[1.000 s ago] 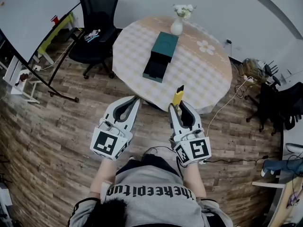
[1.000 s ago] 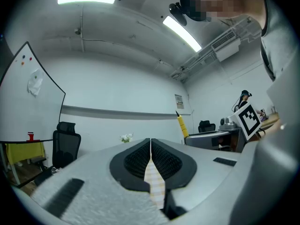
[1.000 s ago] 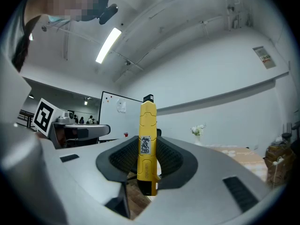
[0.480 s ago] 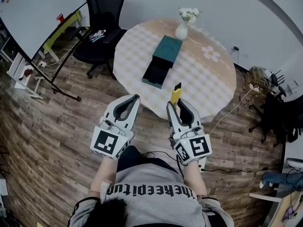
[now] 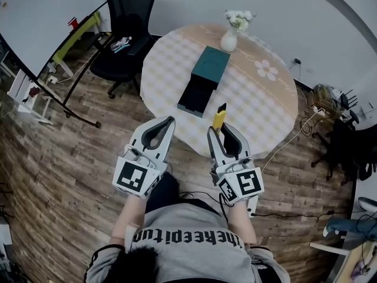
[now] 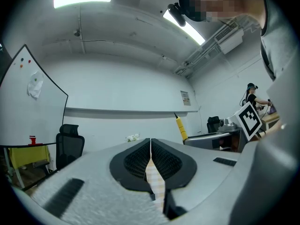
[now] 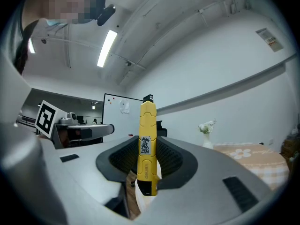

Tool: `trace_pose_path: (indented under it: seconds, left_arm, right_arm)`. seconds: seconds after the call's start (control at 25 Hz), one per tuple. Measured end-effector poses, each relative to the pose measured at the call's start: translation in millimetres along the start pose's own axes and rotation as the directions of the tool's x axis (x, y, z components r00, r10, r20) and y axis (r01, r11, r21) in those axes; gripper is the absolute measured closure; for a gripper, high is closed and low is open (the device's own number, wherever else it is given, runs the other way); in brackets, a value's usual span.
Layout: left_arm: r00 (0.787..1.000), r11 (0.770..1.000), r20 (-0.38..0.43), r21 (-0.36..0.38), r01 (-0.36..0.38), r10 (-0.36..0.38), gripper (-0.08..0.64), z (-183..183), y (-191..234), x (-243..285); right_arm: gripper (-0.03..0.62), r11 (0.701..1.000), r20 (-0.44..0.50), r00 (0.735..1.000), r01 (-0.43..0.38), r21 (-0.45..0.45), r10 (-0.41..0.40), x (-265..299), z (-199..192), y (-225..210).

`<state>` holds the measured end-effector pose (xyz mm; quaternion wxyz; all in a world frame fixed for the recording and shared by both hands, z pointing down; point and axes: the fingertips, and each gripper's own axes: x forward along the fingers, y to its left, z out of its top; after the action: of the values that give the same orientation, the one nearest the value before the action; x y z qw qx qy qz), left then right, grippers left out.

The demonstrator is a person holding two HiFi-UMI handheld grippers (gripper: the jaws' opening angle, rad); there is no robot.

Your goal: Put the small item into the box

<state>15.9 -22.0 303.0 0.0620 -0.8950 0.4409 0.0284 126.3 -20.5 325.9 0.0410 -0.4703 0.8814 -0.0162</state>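
Observation:
A yellow utility knife (image 5: pixel 219 118) (image 7: pixel 146 146) stands upright between the jaws of my right gripper (image 5: pixel 222 130), which is shut on it. My left gripper (image 5: pixel 165 124) (image 6: pixel 150 146) is shut with nothing in it. Both grippers hang over the wooden floor, short of the round table (image 5: pixel 259 105). On that table lies a dark teal box (image 5: pixel 203 73) with its drawer pulled out toward me. In the left gripper view the knife (image 6: pixel 180 128) pokes up at the right.
A white vase of flowers (image 5: pixel 231 33) stands at the table's far edge. A black office chair (image 5: pixel 123 25) is left of the table, a whiteboard stand (image 5: pixel 56 58) further left. Cables and another chair (image 5: pixel 344 140) crowd the right side.
The view has shifted slightly: the table and box sit a little further right and nearer. Both grippers hold the same pose, the knife still gripped.

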Motion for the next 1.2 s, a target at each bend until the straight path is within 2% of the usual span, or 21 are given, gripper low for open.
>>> trace_pose_path:
  seconds: [0.6,1.2]
  left_arm:
    - [0.994,0.994,-0.014,-0.019,0.107,-0.107,0.538,-19,71,68]
    - [0.971,0.970,-0.017,-0.053,0.238,-0.240,0.538,-39,123,126]
  right_arm:
    - [0.474,0.994,-0.007,0.995,0.103,0.030,-0.102,82,-10,-36]
    - [0.474,0.973,-0.038,0.973,0.228,0.031,-0.227,144,-25,-62]
